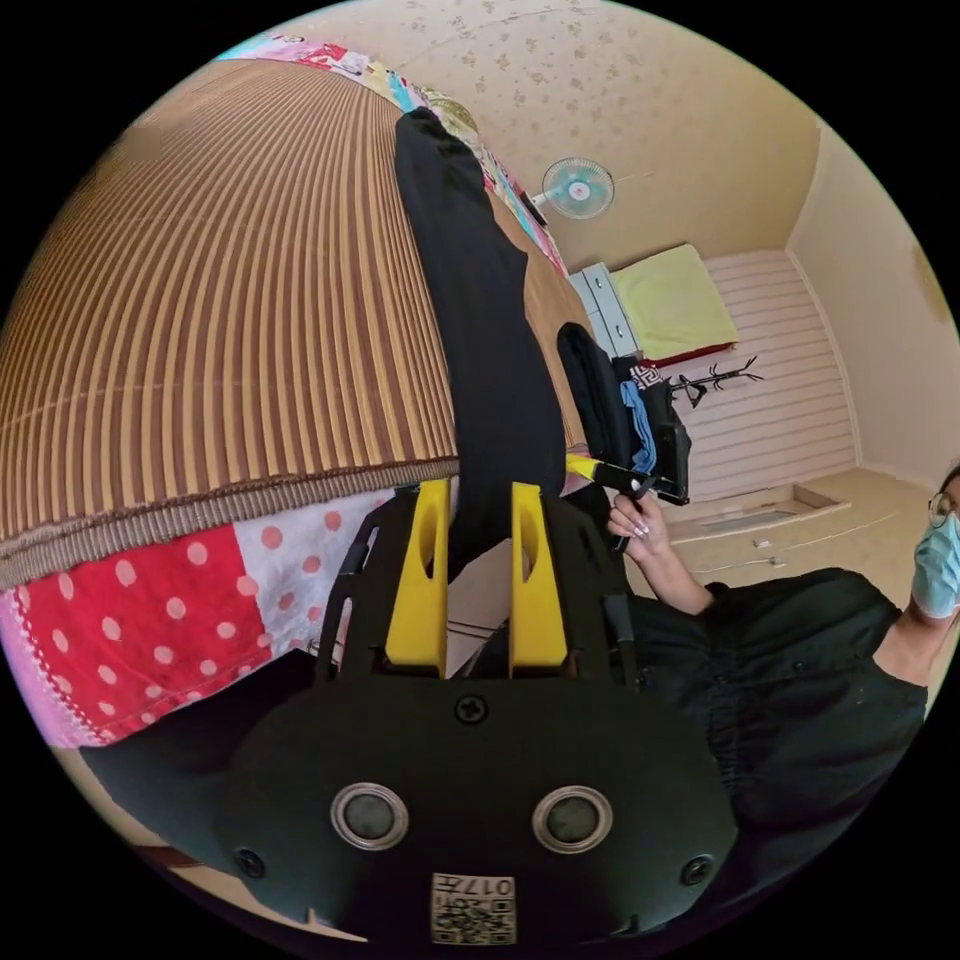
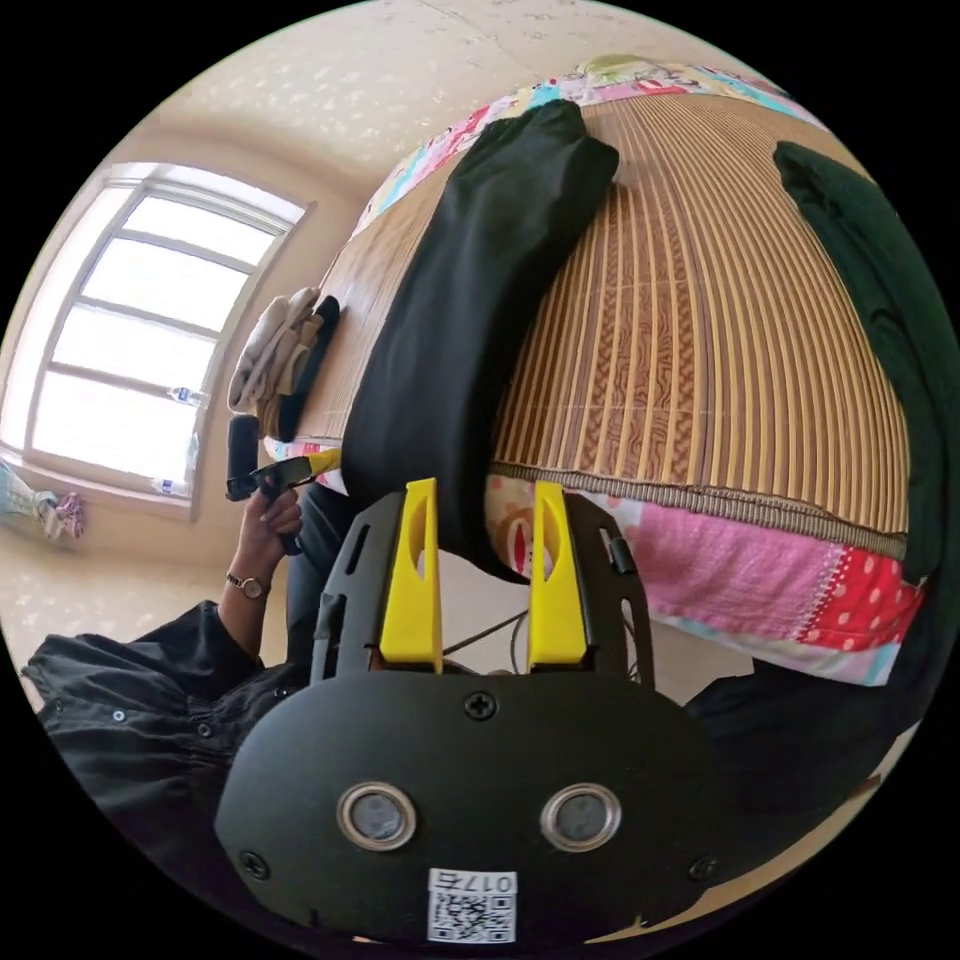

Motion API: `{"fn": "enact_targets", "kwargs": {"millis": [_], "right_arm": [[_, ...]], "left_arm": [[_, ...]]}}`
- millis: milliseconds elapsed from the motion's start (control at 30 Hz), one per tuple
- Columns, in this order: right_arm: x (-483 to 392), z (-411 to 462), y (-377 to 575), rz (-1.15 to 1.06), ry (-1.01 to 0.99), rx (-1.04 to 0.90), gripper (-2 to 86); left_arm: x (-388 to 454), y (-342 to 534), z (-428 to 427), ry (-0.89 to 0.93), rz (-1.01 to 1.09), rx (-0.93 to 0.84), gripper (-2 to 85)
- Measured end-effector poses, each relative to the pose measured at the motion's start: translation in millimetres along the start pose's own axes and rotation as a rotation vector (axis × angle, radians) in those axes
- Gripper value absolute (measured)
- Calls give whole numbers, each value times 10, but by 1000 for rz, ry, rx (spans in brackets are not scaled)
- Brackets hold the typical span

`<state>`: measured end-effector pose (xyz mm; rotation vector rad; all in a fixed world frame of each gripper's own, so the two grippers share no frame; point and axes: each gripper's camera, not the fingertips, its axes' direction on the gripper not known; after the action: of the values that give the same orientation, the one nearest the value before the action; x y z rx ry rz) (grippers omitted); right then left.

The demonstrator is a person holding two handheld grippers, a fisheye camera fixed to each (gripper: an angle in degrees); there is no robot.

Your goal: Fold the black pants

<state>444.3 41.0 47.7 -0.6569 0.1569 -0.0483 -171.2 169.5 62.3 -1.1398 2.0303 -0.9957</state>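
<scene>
We find the left claw (image 1: 478,500) with its yellow jaws standing apart, a leg of the black pants (image 1: 480,330) running down between them; we cannot tell whether either jaw presses the cloth, so we record it as released rather than gripping. The right claw (image 2: 485,500) is likewise spread, the other leg (image 2: 470,330) passing between its jaws and hanging just past them over the bed's edge.

In our judgement the step in hand is taking hold of the two leg ends. To do it well, each claw should close squarely on the hem with both cloth layers caught, at matching points on each leg, so the fold comes out even and nothing drags off the mat.

Outward from the claws, the pants lie stretched along the striped bamboo mat (image 1: 230,330) that covers the bed, reaching toward its far end. A patterned quilt (image 1: 150,610) shows beneath the mat's bound edge. In the right gripper view a second dark garment (image 2: 880,300) lies well apart on the mat, and folded clothes (image 2: 285,350) are stacked near the window (image 2: 130,340).
</scene>
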Motion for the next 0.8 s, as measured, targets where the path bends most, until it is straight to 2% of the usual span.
{"fn": "enact_targets", "kwargs": {"millis": [100,233,367,533,600,667,800], "right_arm": [[-23,-8,-8,-16,37,-6,96],[111,73,93,-32,-169,-11,74],[410,207,168,46,-301,-58,51],[359,171,310,-94,-103,-190,37],[390,94,329,-98,-99,-166,41],[488,-76,307,-86,-207,-69,60],[681,-163,223,-32,-254,30,98]], "left_arm": [[50,-107,274,-6,-1,-80,73],[209,-75,410,-102,6,-72,49],[312,-20,647,-147,15,-182,44],[324,49,961,-152,23,-343,67],[282,62,947,-161,0,-314,100],[186,58,790,-116,-49,-193,123],[26,78,738,-25,-90,-95,123]]}}
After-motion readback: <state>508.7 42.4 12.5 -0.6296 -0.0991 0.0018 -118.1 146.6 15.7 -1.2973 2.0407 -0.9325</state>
